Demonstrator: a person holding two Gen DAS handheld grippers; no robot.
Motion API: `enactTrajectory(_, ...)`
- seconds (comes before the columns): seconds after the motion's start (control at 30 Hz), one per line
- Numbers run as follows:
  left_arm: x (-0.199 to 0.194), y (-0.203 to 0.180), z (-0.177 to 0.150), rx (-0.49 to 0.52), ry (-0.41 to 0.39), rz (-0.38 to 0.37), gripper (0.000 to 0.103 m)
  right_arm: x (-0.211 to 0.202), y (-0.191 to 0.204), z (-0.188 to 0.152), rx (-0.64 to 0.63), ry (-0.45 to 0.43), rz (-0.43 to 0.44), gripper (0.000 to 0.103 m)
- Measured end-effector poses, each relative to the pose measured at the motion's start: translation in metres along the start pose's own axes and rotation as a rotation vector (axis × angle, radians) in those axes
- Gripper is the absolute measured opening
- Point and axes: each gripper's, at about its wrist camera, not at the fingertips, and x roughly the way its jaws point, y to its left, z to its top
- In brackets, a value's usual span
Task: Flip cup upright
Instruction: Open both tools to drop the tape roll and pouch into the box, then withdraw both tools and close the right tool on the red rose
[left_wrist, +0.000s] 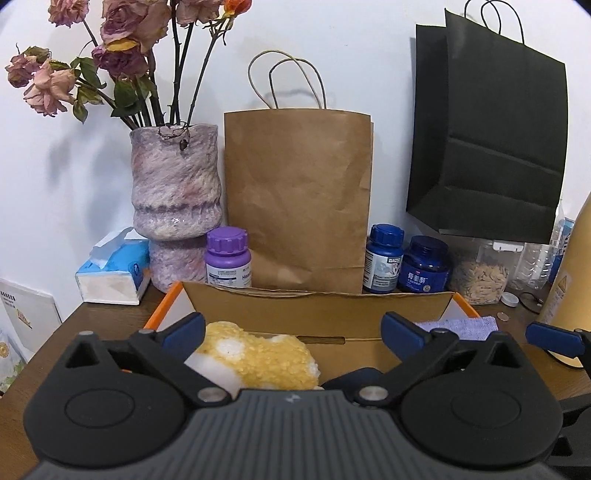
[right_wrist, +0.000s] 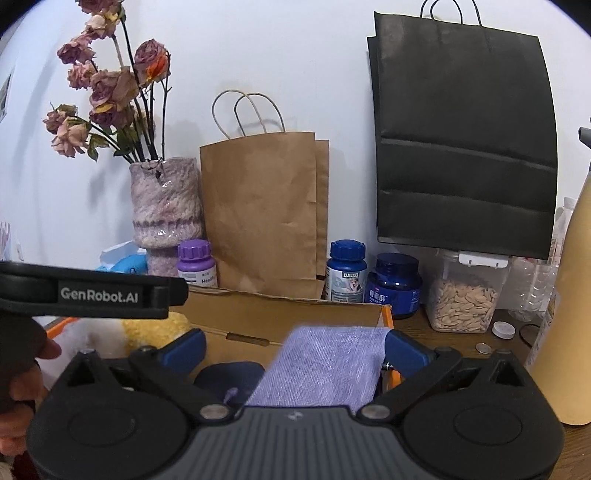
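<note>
No cup shows plainly in either view. A dark blue rounded thing lies low in the cardboard box, mostly hidden behind my right gripper's body; I cannot tell what it is. My left gripper is open wide above a fluffy yellow and white thing in the box. My right gripper is also open wide, over a folded purple cloth whose right edge lies next to the right finger. Neither gripper holds anything. The left gripper's black body crosses the right wrist view at the left.
Along the white wall stand a vase of dried roses, a brown paper bag, a purple-capped bottle, two blue jars, a seed container and a tissue box. A black bag hangs above. A tall tan bottle stands right.
</note>
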Motion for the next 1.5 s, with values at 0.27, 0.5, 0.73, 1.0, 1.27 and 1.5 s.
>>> enactTrajectory(0.27, -0.010, 0.005, 0.002, -0.011, -0.017, 0.010, 0.103, -0.003, 0.005, 0.001, -0.015, 0.006, -0.009, 0.103)
enactTrajectory(0.5, -0.028, 0.012, 0.003, -0.024, -0.036, 0.013, 0.103, -0.012, 0.008, 0.005, -0.018, 0.008, -0.013, 0.103)
enactTrajectory(0.73, -0.045, 0.023, -0.001, -0.044, -0.032, 0.016, 0.103, -0.026, 0.015, 0.005, -0.020, 0.003, -0.011, 0.103)
enactTrajectory(1.0, -0.069, 0.038, -0.010, -0.057, -0.023, 0.016, 0.103, -0.044, 0.024, 0.000, -0.013, 0.009, -0.002, 0.103)
enactTrajectory(1.27, -0.095, 0.062, -0.024, -0.051, -0.002, 0.018, 0.103, -0.062, 0.046, -0.011, -0.014, 0.022, 0.015, 0.103)
enactTrajectory(1.5, -0.123, 0.092, -0.038, -0.043, 0.005, 0.014, 0.103, -0.078, 0.075, -0.023, -0.007, 0.043, 0.052, 0.103)
